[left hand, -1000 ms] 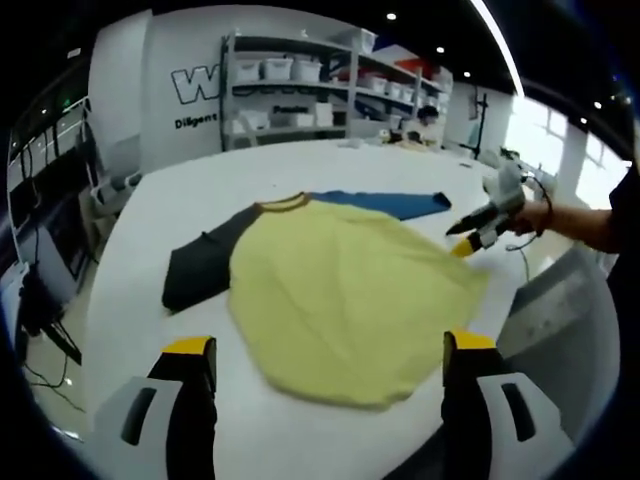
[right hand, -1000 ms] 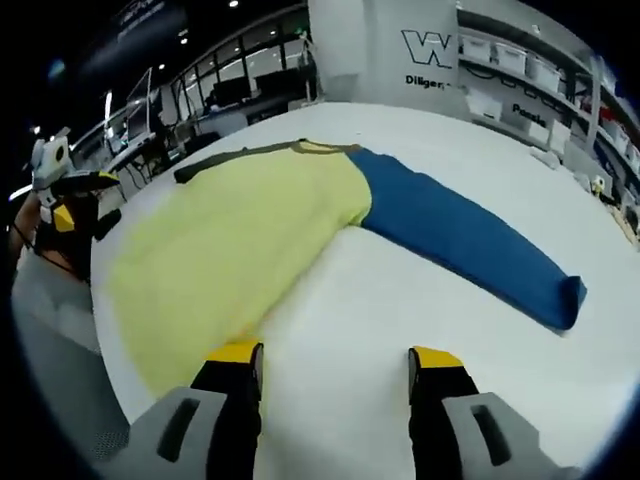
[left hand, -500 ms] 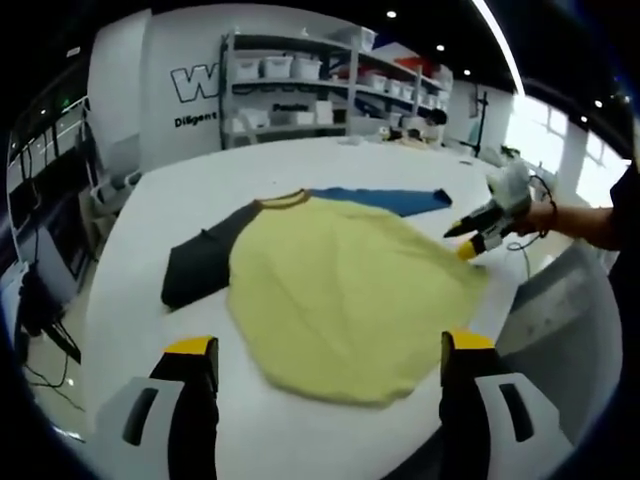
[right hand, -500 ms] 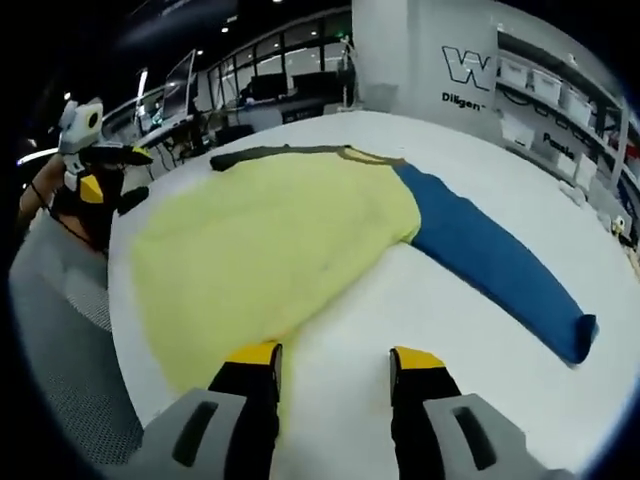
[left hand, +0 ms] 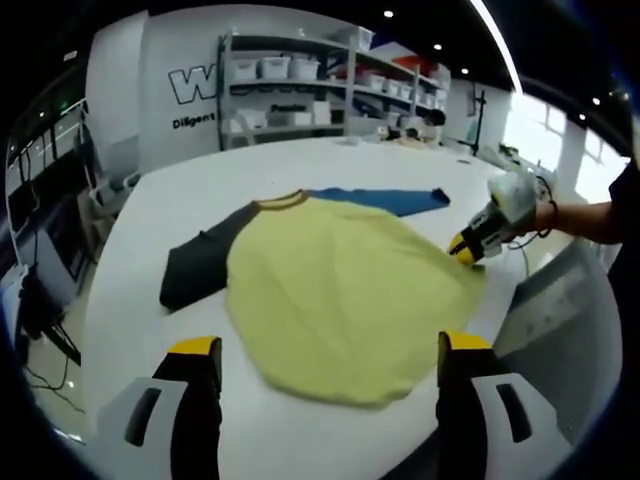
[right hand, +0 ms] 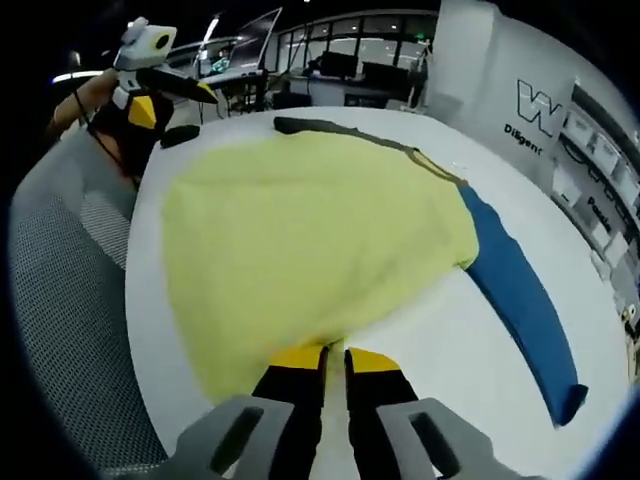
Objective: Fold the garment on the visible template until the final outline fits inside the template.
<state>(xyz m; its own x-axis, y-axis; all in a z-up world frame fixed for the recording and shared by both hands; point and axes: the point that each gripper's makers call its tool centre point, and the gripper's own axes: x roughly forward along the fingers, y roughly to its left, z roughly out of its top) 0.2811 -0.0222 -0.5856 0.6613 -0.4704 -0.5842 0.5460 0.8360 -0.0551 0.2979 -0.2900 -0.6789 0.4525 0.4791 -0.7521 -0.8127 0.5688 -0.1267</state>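
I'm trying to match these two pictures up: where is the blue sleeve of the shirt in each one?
Left gripper view: the blue sleeve lies upper centre, beyond the yellow body.
Right gripper view: it runs down the right side.
Shared landmark: the "W" logo wall, upper left and far right.

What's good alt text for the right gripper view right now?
The right gripper, its yellow-tipped jaws nearly closed, meets the near edge of a yellow shirt spread flat on a white table. A blue sleeve stretches right, a dark sleeve lies at the far side, and the left gripper hovers top left.
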